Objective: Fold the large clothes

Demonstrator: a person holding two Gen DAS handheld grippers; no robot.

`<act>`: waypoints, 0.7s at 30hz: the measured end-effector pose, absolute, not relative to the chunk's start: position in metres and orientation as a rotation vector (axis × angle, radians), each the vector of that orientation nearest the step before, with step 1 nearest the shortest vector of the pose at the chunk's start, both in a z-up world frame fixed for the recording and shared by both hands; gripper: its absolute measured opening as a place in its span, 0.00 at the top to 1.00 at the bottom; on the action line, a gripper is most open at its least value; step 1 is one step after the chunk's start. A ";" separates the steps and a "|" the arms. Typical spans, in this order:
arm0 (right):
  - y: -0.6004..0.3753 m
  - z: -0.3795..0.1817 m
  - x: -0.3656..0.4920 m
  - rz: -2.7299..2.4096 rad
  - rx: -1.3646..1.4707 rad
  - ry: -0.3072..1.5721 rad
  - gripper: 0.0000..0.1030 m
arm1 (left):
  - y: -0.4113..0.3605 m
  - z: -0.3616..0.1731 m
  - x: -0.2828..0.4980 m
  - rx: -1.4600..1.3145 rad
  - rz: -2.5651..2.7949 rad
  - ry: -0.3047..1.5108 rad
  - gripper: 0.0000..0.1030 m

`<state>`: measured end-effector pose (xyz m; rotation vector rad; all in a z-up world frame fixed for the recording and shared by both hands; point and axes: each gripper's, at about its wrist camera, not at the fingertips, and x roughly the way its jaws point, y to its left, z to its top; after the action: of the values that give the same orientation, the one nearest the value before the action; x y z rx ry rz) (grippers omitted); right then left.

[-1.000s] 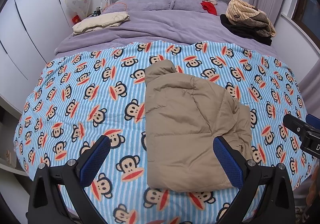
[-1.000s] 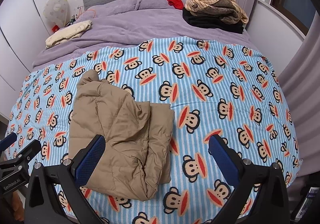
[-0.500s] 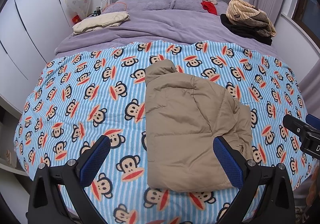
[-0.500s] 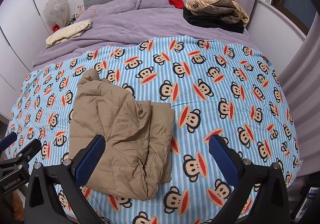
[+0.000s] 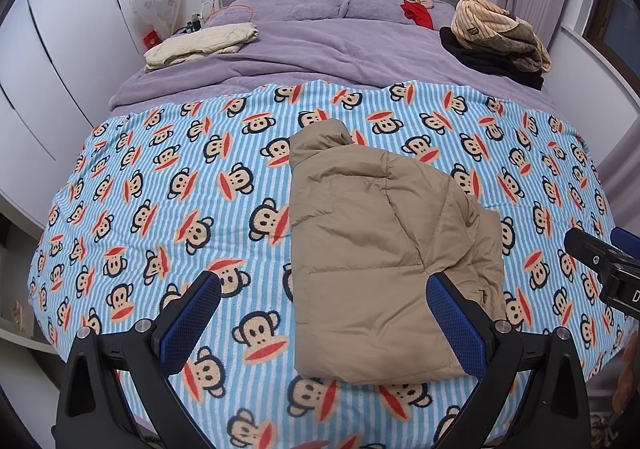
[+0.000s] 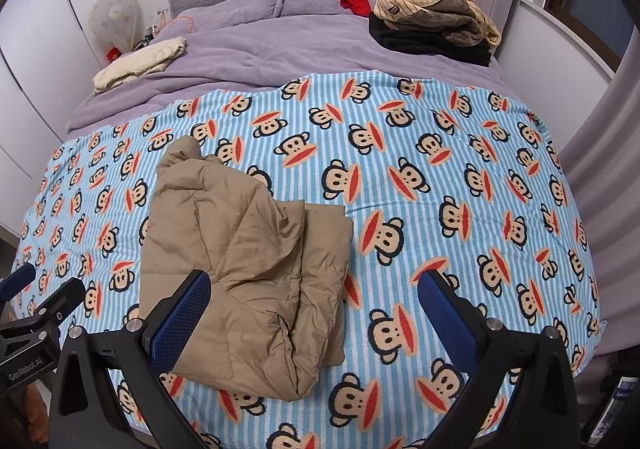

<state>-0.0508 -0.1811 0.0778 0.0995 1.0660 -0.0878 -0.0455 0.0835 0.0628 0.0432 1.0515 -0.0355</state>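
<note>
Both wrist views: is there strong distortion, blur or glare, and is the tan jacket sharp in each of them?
Left wrist view: strong fisheye bending, dark corners, wardrobe doors curved; the tan jacket is sharp, light soft, no glare. Right wrist view: same bending, the curtain bows; the jacket is sharp, shadows faint, and the window is dark.

**No measurable change over the last second**

Left wrist view: the tan padded jacket [image 5: 376, 249] keeps the same folded outline on the monkey-print blanket [image 5: 168, 189] as in both earlier frames. The left gripper [image 5: 322, 323] frames the same patch, jaws equally wide apart.

Right wrist view: at most a very slight drift of the scene toward the right between the first frame and the later two. The right gripper [image 6: 314, 323] stays spread wide, holding nothing. Jacket creases unchanged.
</note>
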 end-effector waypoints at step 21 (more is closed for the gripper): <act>-0.180 0.078 -0.050 -0.082 0.099 1.069 0.00 | 0.083 0.062 -0.045 0.045 -0.035 1.053 0.00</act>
<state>-0.0502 -0.1796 0.0776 0.0986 1.0690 -0.0822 -0.0452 0.0833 0.0622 0.0449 1.0534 -0.0354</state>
